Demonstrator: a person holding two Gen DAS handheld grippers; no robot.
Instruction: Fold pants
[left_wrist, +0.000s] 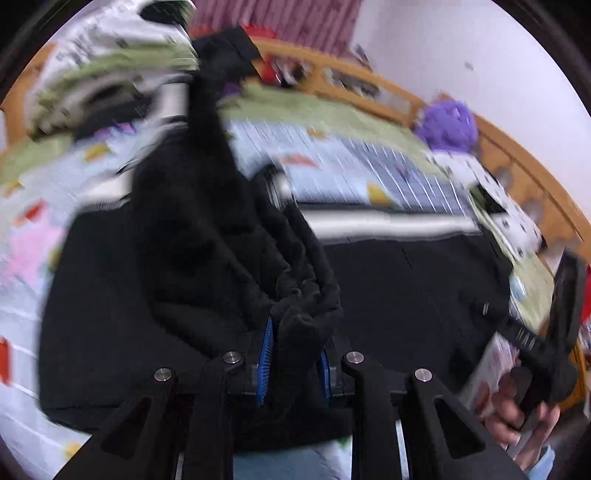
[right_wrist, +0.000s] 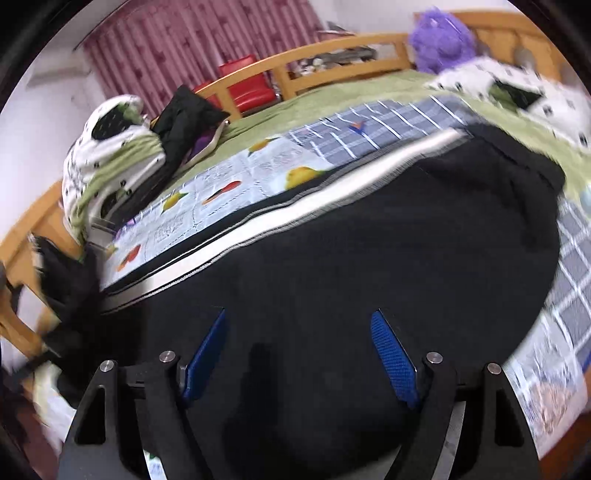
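Half done at most, I'd say: the left tongs pinch a lifted bunch of the black pants; the right tongs hover open above the bed.

Both wrist cameras look closely along their fingers, sharing the black pants and bed.

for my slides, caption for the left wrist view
Left tool shut on bunched black pants lifted above a patterned bedsheet.
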